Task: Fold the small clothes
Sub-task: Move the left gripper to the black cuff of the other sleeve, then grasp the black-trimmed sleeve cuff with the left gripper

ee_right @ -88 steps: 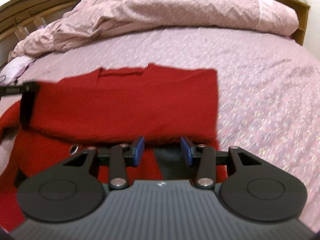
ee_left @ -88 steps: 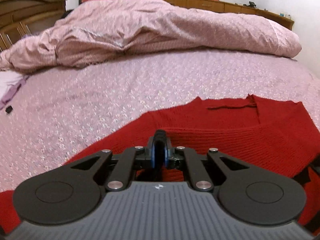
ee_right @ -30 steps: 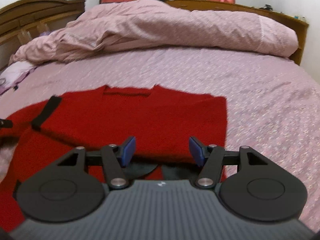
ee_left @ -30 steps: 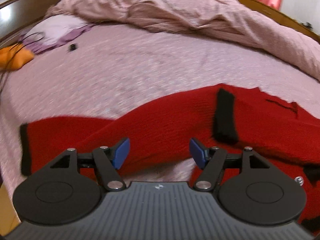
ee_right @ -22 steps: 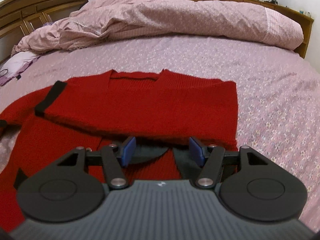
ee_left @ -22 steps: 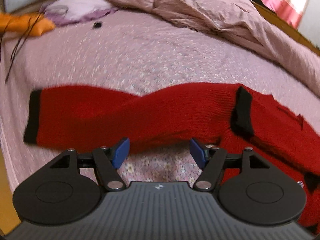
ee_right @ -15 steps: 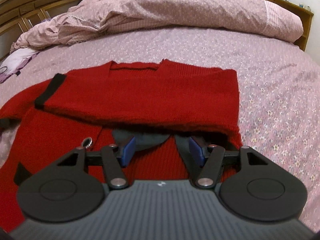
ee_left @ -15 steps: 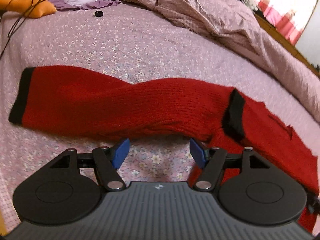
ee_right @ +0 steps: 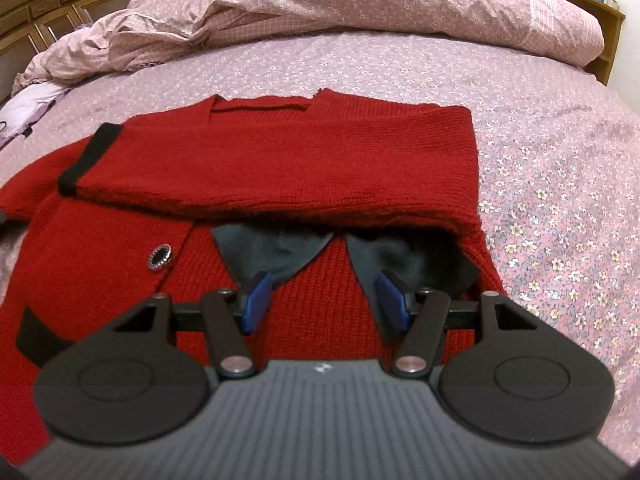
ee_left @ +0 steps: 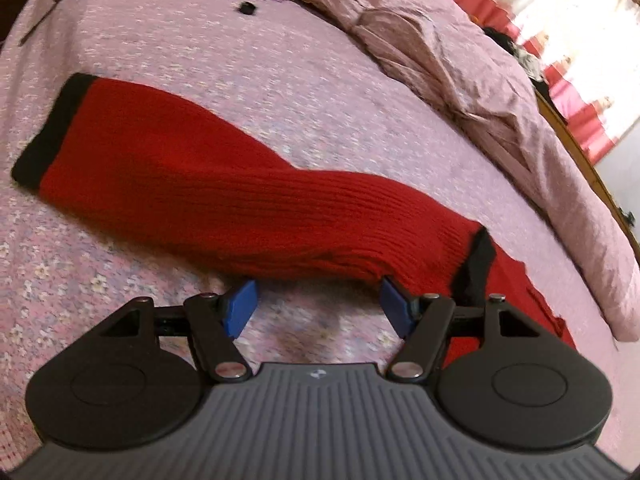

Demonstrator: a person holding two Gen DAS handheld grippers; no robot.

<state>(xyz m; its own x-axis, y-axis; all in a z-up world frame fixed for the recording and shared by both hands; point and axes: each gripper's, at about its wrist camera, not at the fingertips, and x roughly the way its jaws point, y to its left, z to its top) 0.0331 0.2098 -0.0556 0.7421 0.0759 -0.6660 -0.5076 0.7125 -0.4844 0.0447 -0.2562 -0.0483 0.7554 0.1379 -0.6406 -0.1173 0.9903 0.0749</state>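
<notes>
red cardigan (ee_right: 280,168) lies flat on the bed (ee_right: 560,128), 1 sleeve already folded across its chest. the other sleeve (ee_left: 192,184) stretches out over the bedspread, long axis running crosswise just ahead of the left tongs (ee_left: 318,306), which gape wide and empty. right tongs (ee_right: 324,300) hover wide over the body, holding nothing. left is nearer that sleeve.

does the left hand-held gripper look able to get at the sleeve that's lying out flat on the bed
Probably yes. The left hand-held gripper is open with nothing between its jaws, and the outstretched red sleeve lies just ahead of its fingertips on the bedspread, with nothing on top of it or in between.
</notes>
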